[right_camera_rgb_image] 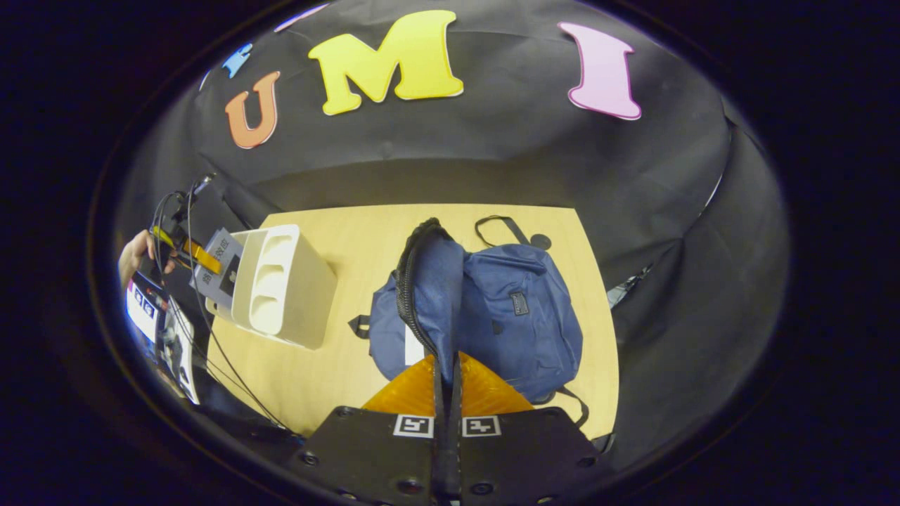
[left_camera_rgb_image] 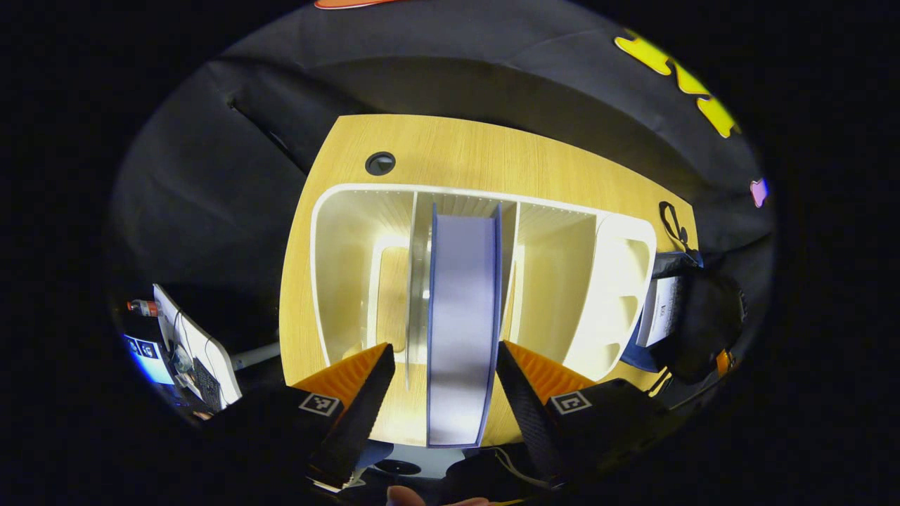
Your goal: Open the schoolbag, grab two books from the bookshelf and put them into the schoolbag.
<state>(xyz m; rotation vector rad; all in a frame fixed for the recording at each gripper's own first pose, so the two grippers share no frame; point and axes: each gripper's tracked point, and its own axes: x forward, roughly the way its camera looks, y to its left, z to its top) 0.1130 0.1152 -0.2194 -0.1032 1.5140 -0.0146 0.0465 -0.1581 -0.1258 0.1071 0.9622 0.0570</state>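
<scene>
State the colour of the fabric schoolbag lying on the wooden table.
Dark blue fabric schoolbag; clearest in the right gripper view.

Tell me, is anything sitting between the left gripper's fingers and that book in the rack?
Nothing visible is. In the left gripper view the left gripper is open, with the upright book directly between its fingers in the white bookshelf. Neither finger appears to press the covers yet.
</scene>
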